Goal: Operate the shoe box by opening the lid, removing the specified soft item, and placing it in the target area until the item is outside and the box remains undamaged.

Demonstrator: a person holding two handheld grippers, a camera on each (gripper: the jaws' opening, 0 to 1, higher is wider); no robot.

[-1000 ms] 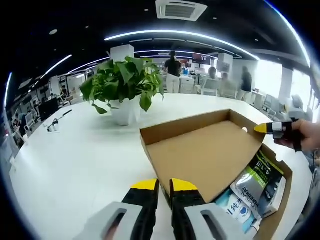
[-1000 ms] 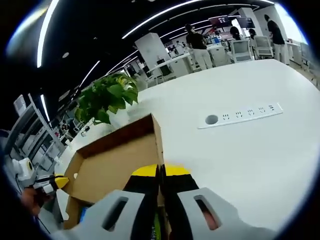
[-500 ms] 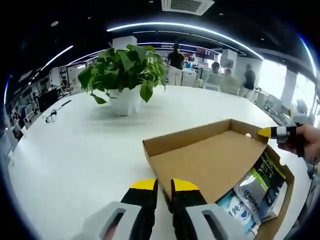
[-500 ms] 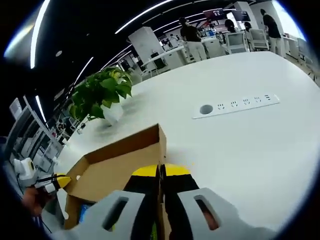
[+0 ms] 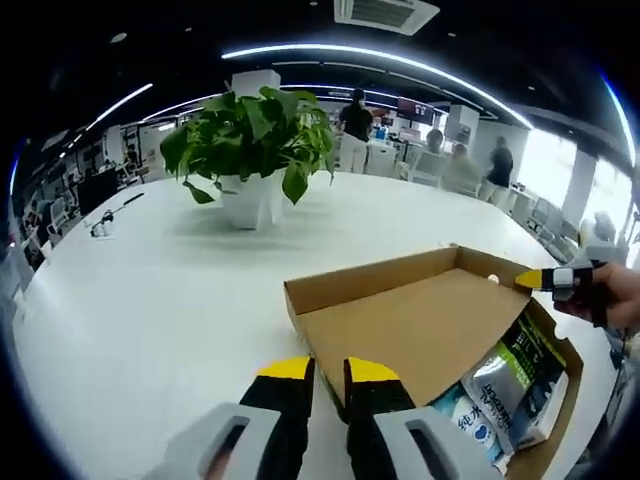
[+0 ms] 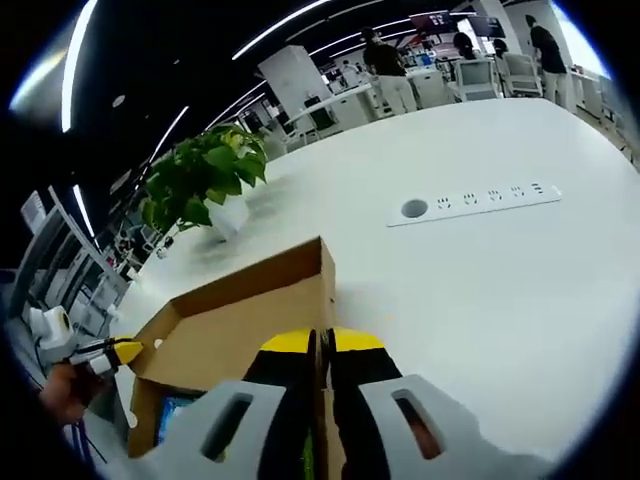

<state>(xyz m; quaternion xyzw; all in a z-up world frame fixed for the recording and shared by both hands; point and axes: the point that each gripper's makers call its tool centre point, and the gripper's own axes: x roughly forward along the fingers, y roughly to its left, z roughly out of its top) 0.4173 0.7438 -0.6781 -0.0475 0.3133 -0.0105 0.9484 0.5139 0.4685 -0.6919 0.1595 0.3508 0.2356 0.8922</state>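
The brown cardboard shoe box's lid [image 5: 410, 320] stands swung open, its bare inside facing me. My left gripper [image 5: 328, 368] is shut on the lid's near side wall. My right gripper [image 6: 322, 342] is shut on the opposite wall of the lid [image 6: 240, 320]. Its yellow tip [image 5: 545, 278] enters the left gripper view from the right, held by a hand. Inside the box [image 5: 560, 400] lie soft packets: a green-and-black one [image 5: 520, 365] and a blue-and-white one [image 5: 470, 415]. The left gripper's yellow tip [image 6: 115, 352] shows at the lid's far corner.
A leafy plant in a white pot [image 5: 250, 160] stands behind the box on the white table [image 5: 140, 300]; it is also in the right gripper view [image 6: 200, 185]. A socket strip [image 6: 480, 198] is set into the tabletop. People and desks fill the background.
The lid, held by both grippers, has tipped a little further back and lies flatter. Both views have shifted slightly with the hands.
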